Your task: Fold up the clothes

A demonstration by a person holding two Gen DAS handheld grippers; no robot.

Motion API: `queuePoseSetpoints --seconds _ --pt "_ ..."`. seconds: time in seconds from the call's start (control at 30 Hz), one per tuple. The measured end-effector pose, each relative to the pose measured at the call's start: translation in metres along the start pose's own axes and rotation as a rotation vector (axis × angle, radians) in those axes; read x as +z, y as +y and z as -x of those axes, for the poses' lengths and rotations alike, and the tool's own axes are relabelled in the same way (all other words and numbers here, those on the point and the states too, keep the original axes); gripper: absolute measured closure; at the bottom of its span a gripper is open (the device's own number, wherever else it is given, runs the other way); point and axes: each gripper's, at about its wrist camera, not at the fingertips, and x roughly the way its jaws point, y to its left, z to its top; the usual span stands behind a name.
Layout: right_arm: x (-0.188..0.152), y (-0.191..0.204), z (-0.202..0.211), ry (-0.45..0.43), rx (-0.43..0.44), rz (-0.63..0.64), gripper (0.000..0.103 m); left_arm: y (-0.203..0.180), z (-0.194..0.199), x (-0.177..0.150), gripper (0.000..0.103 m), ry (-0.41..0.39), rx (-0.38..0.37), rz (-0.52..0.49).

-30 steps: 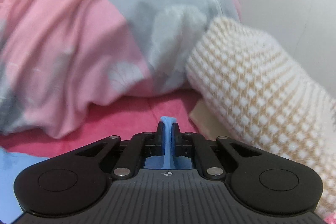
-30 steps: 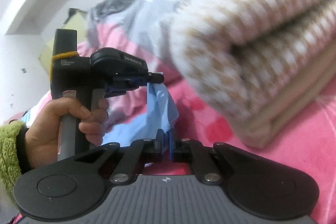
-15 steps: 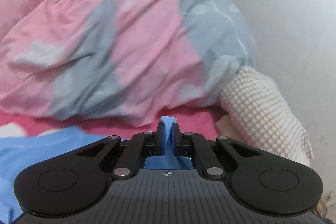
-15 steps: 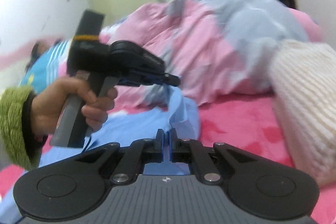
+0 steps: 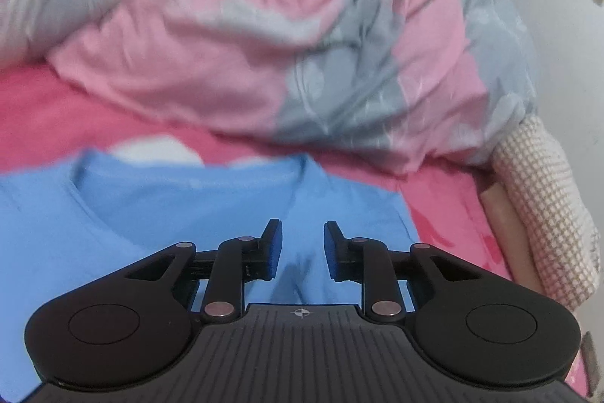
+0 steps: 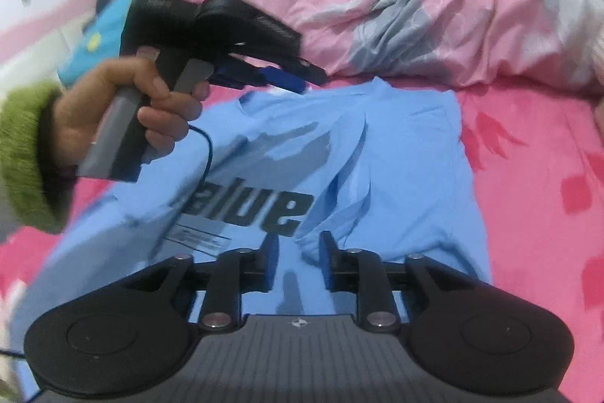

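Both grippers stand with their fingers apart and nothing between them: the left gripper [image 5: 299, 248] shows a moderate gap between its blue-padded fingertips, and the right gripper [image 6: 299, 261] shows much the same gap. Directly below and ahead of both pairs of fingers lies the light blue T-shirt [image 6: 396, 176], spread on the pink bed sheet [image 6: 528, 184]. In the left wrist view the shirt's [image 5: 158, 206] rounded neckline sits just beyond the fingertips, to their left. In the right wrist view the shirt's front carries dark block letters, seen upside down, with a pale printed label near them; a long lengthwise crease runs away from the fingers, and a loose bunched fold lies just ahead of the right finger. Left of those fingers and further out, the person's left hand [image 6: 124, 108], in a green fuzzy cuff, grips the left gripper's [image 6: 287, 82] handle above the collar area. Beyond the shirt heaps a pink and grey duvet [image 5: 302, 36]; to the far right rests a checked cream pillow [image 5: 547, 206] against the wall.
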Motion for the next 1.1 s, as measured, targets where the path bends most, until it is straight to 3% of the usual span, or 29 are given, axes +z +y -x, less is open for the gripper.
queuePoseSetpoints --seconds 0.17,0.27,0.37,0.53,0.63,0.73,0.8,0.93,1.03,1.1 --pt "-0.01 -0.021 0.033 -0.04 0.013 -0.118 0.074 -0.007 0.066 0.054 0.073 -0.166 0.141 -0.188" --pt "-0.006 -0.035 0.031 -0.059 0.002 -0.18 0.073 -0.012 0.069 0.055 0.064 -0.145 0.179 -0.247" --pt "0.006 -0.042 0.017 -0.061 0.012 -0.225 0.074 -0.016 0.069 0.054 0.063 -0.118 0.214 -0.303" --pt "0.029 -0.051 -0.033 0.008 -0.009 -0.254 0.078 -0.007 0.033 0.008 0.063 0.017 0.146 -0.252" --pt "0.033 -0.03 -0.06 0.077 -0.026 -0.131 0.079 -0.005 0.022 -0.007 0.063 0.031 0.093 -0.262" --pt "0.029 0.003 -0.068 0.079 -0.018 0.053 0.08 -0.003 0.013 -0.021 0.063 0.043 0.04 -0.274" --pt "0.022 0.024 -0.068 0.062 -0.013 0.195 0.08 -0.002 0.006 -0.031 0.054 0.05 0.004 -0.281" --pt "0.008 0.048 -0.063 0.067 -0.011 0.367 0.08 -0.006 -0.006 -0.035 0.054 0.052 -0.014 -0.263" --pt "0.012 0.039 -0.044 0.017 -0.012 0.321 0.08 -0.004 -0.014 -0.033 0.054 0.047 -0.028 -0.227" --pt "0.024 0.02 -0.035 -0.018 -0.037 0.218 0.08 -0.002 -0.019 -0.032 0.054 0.046 -0.035 -0.21"
